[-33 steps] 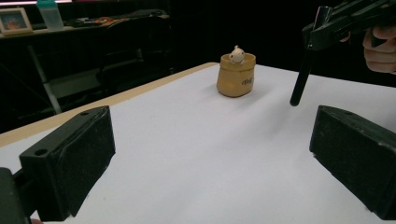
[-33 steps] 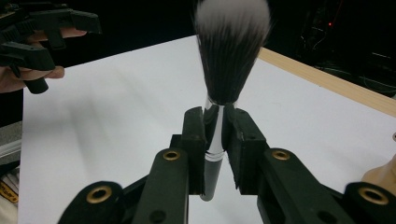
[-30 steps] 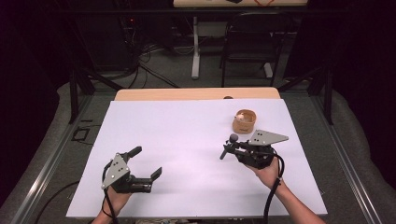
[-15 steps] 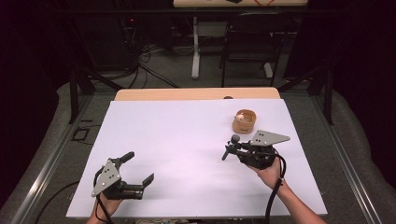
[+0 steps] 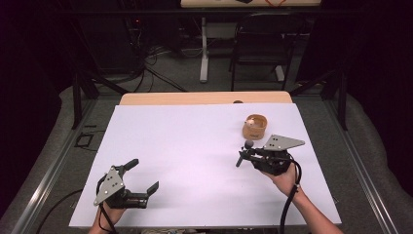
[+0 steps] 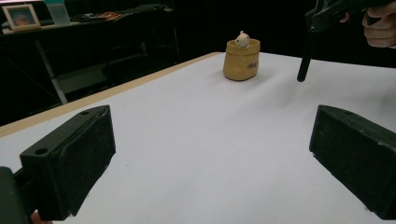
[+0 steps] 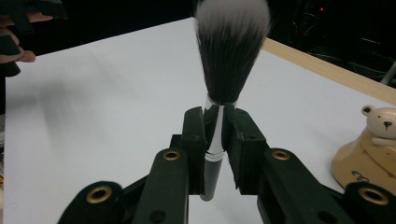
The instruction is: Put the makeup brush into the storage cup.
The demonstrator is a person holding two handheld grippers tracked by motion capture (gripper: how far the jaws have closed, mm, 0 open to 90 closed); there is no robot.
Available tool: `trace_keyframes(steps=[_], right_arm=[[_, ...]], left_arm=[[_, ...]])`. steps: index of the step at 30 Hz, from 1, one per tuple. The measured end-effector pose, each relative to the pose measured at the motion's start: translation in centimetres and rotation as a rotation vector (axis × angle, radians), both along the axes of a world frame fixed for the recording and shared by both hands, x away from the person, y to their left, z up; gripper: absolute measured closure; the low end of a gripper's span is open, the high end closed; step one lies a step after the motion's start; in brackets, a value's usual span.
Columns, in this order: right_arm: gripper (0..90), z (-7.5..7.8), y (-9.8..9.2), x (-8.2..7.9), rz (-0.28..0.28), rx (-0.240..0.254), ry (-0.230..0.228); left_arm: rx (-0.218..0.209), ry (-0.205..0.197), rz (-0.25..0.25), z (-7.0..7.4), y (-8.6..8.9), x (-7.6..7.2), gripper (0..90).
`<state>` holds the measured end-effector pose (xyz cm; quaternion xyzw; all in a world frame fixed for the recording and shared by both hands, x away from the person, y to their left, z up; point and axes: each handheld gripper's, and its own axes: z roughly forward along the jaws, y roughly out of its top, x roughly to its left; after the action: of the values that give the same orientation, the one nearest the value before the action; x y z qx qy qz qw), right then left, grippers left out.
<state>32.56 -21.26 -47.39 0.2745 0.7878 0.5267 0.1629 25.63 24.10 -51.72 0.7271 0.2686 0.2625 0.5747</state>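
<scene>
My right gripper (image 5: 245,155) is at the right of the white table sheet (image 5: 195,141), shut on a makeup brush (image 5: 249,144). In the right gripper view the jaws (image 7: 217,135) pinch the silver ferrule, and the black, white-tipped bristles (image 7: 231,56) stand above them. A tan holder (image 5: 254,126) with a small bear figure (image 6: 242,39) in it stands just beyond that gripper. My left gripper (image 5: 144,174) rests open near the front left corner, with nothing between its jaws (image 6: 212,163). The left gripper view also shows the holder (image 6: 241,60) and the brush's black handle (image 6: 306,56) hanging below the right hand.
The sheet lies on a table whose wooden far edge (image 5: 204,98) is bare. Beyond it stand a dark chair (image 5: 258,53) and a desk leg (image 5: 204,48), with cables on the floor. Grey padding (image 5: 63,146) flanks both sides of the table.
The left gripper has slid a little toward the near left corner. The right gripper has kept still with the brush in it.
</scene>
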Motion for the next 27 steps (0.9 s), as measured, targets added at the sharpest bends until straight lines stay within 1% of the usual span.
trace_keyframes(steps=[11, 18, 21, 24, 27], right_arm=[[77.7, 0.3, -0.8, 0.6, -0.025, -0.021, 0.01], [77.7, 0.7, -1.1, 1.1, -0.042, -0.042, 0.015], [77.7, 0.9, -1.2, 1.4, -0.045, -0.056, 0.02], [77.7, 1.1, -1.3, 1.7, -0.051, -0.063, 0.024], [77.7, 1.3, -1.3, 2.0, -0.055, -0.068, 0.024]], left_arm=[[-0.005, 0.009, -0.001, -0.1, 0.0, 0.1, 0.3], [-0.012, 0.007, 0.002, 0.0, 0.0, 0.1, 0.2], [-0.008, 0.001, 0.005, 0.0, 0.1, 0.0, 0.2], [-0.017, 0.0, 0.007, 0.1, 0.2, 0.0, 0.2], [-0.013, 0.0, 0.006, 0.1, 0.2, 0.0, 0.2]])
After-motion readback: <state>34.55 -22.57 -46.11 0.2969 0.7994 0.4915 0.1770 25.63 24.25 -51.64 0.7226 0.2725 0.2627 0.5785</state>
